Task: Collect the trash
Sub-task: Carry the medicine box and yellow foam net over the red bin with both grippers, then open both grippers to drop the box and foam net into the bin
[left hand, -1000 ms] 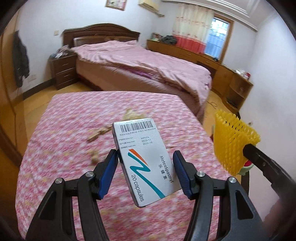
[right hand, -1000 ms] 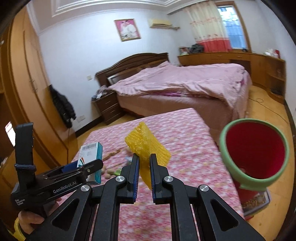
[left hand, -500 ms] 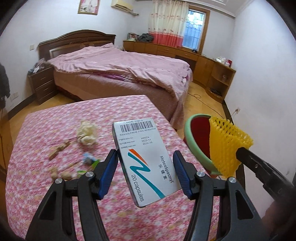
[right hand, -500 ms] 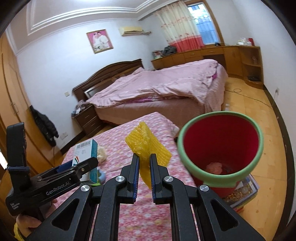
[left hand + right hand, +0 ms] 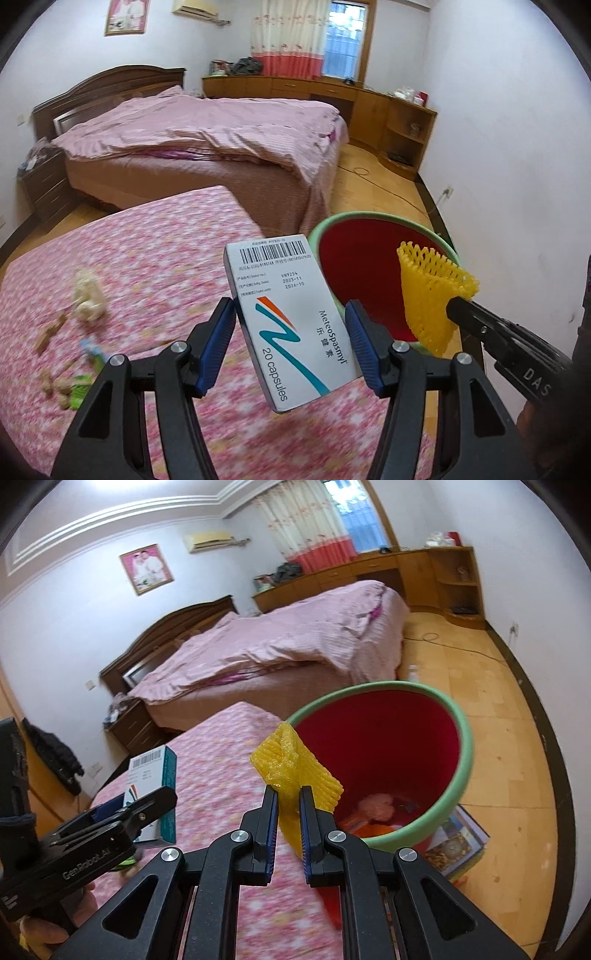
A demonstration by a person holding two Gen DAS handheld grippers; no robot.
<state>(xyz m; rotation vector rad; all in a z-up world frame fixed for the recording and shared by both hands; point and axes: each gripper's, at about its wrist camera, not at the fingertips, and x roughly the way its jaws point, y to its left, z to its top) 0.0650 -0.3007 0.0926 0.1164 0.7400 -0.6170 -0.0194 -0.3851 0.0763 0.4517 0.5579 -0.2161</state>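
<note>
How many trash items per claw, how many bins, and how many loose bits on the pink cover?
Medicine box, in left claw: 1
Yellow foam net, in right claw: 1
Red bin with green rim: 1
Loose bits on the pink cover: blurred, cannot count
Total countable: 3

A wide bed (image 5: pixel 207 147) with a rumpled pink striped cover and a dark wooden headboard (image 5: pixel 107 86) fills the far side of the room — a dark nightstand (image 5: pixel 44 184) stands just beside it. Along the far wall runs a low wooden cabinet (image 5: pixel 295 86), ending in open corner shelves (image 5: pixel 410 136). A cream-and-red curtain (image 5: pixel 286 37) hangs at the window (image 5: pixel 345 37). A framed picture (image 5: pixel 147 568) and an air conditioner (image 5: pixel 210 541) hang on the white wall — a thin cable (image 5: pixel 461 648) trails over the yellow floor.
</note>
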